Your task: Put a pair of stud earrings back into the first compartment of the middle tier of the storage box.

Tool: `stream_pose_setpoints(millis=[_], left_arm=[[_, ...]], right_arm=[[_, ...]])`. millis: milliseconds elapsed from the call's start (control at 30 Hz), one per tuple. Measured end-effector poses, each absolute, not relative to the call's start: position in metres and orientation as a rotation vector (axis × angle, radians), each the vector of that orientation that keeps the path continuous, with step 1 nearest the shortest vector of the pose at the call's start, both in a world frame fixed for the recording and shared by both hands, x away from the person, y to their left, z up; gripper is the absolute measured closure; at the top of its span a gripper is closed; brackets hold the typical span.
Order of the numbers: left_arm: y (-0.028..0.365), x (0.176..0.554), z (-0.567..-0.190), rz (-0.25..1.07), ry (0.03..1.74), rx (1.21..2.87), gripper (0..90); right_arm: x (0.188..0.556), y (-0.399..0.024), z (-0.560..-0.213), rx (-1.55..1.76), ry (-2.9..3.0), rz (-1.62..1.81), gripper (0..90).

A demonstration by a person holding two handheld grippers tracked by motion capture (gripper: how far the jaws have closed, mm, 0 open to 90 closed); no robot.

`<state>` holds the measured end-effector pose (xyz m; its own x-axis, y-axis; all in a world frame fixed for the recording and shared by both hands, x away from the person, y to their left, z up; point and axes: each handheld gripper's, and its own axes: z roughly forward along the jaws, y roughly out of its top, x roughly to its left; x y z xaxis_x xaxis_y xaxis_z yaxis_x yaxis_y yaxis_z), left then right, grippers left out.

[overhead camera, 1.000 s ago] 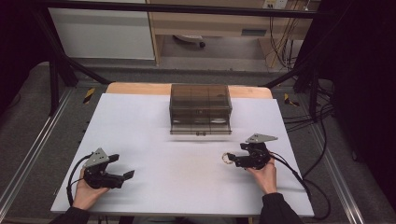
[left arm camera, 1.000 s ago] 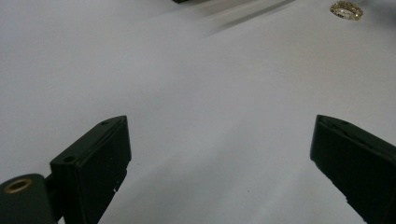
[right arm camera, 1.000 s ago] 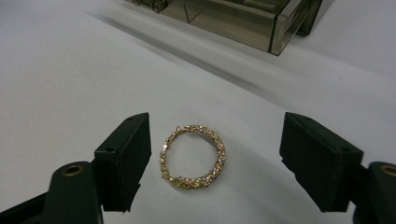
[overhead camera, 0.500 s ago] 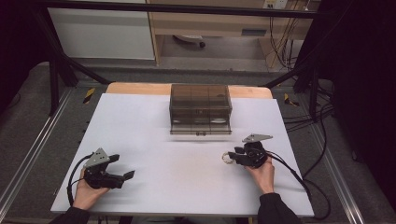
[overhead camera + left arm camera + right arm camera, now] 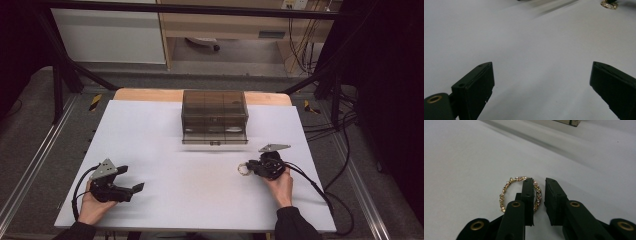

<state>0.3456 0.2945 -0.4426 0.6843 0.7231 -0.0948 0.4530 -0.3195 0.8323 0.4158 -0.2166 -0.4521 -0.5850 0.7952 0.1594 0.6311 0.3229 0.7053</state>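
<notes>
Right gripper view looks down two matte black plastic jaws with brass-coloured pivot pins, and between them lies the thin gold-coloured bracelet set with small sparkling stones (image 5: 520, 192), a slightly uneven ring with a beaded, glittery texture and a tiny clasp at its far edge. The right gripper (image 5: 539, 195) has its jaws drawn close with a narrow gap between them; one side of the bracelet passes through that gap, one jaw standing inside the ring and the other outside, but whether the pads actually press the chain cannot be told. The bracelet rests on the smooth white matte table sheet (image 5: 165, 150), which lies over a pale wooden tabletop. In the high view the bracelet (image 5: 243, 169) sits in front of the smoky translucent brown plastic drawer box (image 5: 214, 117), nearer the person and a little to the right, at the tip of the right gripper (image 5: 250, 169). The box is rectangular with visible inner compartments, and its lowest drawer is pulled out slightly. The left gripper (image 5: 132, 189) is well away from the box, at the near left of the sheet; the left gripper view shows its blocky black jaws spread wide over bare sheet.
</notes>
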Motion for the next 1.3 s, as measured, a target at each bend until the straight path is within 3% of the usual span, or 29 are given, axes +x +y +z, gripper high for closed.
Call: stream_pose_setpoints(millis=[500, 1300], left_arm=[[0.295, 0.345, -0.442, 0.371, 0.907, 1.972, 5.7], [0.295, 0.346, -0.442, 0.364, 0.912, 1.966, 5.8]], right_arm=[[0.415, -0.218, -0.451, 1.351, 2.366, 1.116, 85.6], [0.405, -0.221, -0.432, 1.309, 2.327, 1.185, 86.4]])
